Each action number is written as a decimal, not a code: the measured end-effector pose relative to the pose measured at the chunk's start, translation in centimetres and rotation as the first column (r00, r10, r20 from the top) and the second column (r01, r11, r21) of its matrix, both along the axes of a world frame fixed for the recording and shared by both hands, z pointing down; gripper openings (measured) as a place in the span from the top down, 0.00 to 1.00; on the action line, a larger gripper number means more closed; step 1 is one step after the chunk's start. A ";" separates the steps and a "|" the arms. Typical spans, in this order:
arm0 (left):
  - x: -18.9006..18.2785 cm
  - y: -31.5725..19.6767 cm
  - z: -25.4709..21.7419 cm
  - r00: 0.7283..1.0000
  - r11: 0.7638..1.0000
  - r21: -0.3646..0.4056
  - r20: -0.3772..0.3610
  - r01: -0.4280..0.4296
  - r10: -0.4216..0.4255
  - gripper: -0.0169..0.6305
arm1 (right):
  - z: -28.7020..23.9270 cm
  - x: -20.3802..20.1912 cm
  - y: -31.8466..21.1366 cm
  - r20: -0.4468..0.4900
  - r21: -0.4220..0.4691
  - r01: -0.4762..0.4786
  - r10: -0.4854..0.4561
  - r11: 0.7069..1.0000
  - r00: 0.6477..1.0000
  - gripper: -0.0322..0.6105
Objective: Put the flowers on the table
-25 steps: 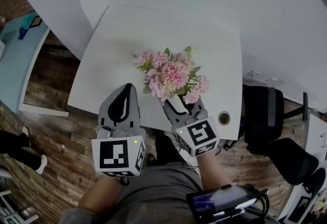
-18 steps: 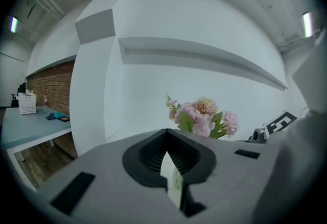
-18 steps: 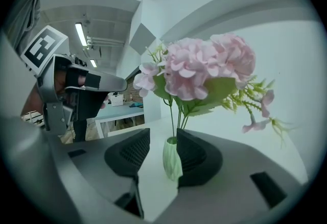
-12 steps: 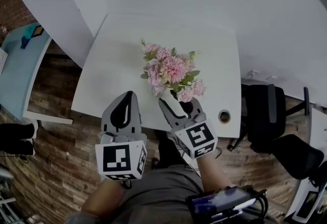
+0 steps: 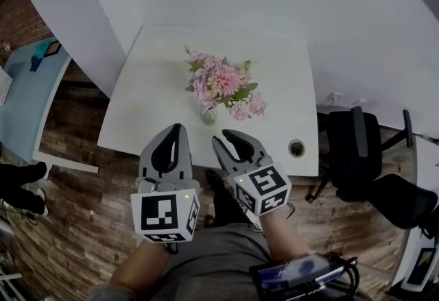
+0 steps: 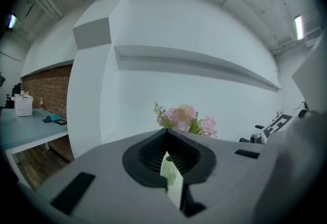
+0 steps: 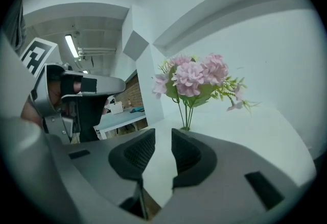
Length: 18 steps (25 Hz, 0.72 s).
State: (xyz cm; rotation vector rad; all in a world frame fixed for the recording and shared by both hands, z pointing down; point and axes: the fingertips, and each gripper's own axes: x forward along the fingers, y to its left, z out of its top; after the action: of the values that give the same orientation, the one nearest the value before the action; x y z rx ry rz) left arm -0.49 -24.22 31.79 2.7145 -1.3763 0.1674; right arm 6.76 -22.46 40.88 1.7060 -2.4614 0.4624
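While flowers [image 5: 221,80] stand on the table [image 5: 158,73], the closed left gripper [image 5: 176,128] and empty, part-open, just-narrowing right gripper [image 5: 225,136] face them.

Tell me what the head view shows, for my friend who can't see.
Pink flowers in a small vase stand on a white table. Nearer the person, the left hand-held gripper is shut. The right hand-held gripper is empty, its jaws apart, having just closed partway.
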 end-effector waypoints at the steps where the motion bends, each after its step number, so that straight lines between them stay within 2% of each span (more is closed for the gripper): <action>1: 0.0 0.6 -0.3 1.000 1.000 0.007 -0.003 -0.004 0.004 0.96 | -0.4 -0.3 0.6 0.009 0.005 -0.003 0.003 1.000 1.000 0.81; 4: -0.2 2.5 -1.3 1.000 0.999 0.033 -0.014 -0.011 0.012 0.96 | -2.1 -1.2 2.2 0.003 0.037 -0.015 0.015 0.999 1.000 0.91; 6: -0.5 3.7 -1.9 1.000 0.999 0.047 -0.020 -0.013 0.014 0.96 | -3.7 -1.6 3.3 -0.008 0.063 -0.032 0.032 0.998 0.999 0.93; 10: -0.8 5.5 -2.6 0.999 0.998 0.068 -0.028 -0.017 0.019 0.96 | -7.7 -1.8 5.0 -0.023 0.138 -0.065 0.069 0.988 0.997 0.94; 18: -0.1 7.1 -6.7 0.999 0.989 0.146 -0.050 -0.011 0.018 0.96 | -13.2 -1.7 6.0 -0.070 0.244 -0.063 0.083 0.968 0.994 0.94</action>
State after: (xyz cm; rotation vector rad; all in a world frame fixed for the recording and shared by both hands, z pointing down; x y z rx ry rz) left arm -0.54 -17.09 25.05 2.8246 -1.4076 -0.0015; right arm 5.10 -16.49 27.68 1.8684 -2.4899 0.0995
